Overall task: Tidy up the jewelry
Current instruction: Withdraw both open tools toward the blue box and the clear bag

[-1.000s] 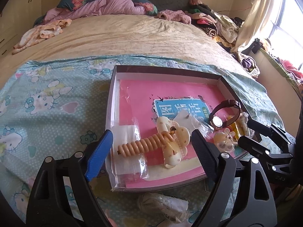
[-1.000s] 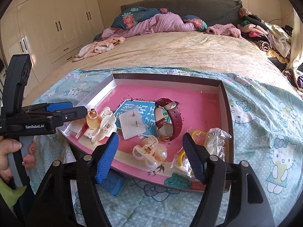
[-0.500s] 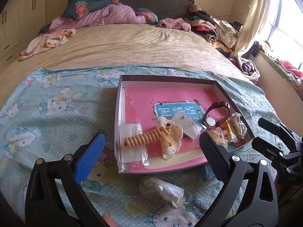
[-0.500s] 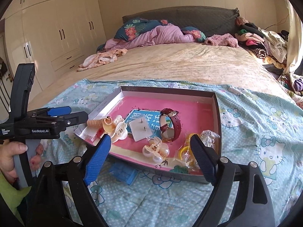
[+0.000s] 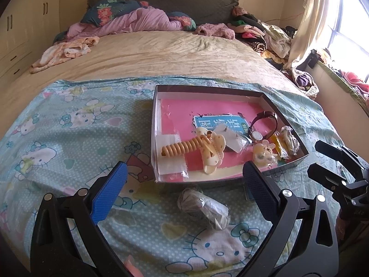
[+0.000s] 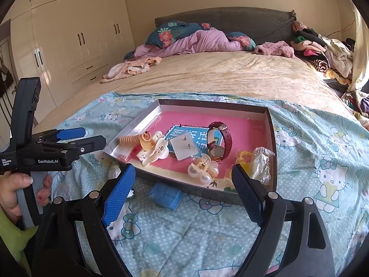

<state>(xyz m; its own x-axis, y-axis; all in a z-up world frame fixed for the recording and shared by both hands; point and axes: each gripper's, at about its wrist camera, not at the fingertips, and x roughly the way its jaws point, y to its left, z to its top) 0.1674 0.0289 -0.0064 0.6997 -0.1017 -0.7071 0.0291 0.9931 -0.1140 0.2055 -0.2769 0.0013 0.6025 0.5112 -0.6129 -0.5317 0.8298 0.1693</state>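
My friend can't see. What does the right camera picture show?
A shallow box on a cartoon-cat sheet holds a dark red watch, hair clips and small bags. The open right gripper hovers near it, empty.

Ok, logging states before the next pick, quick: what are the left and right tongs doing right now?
Left tongs: open, holding nothing.
Right tongs: open, holding nothing.
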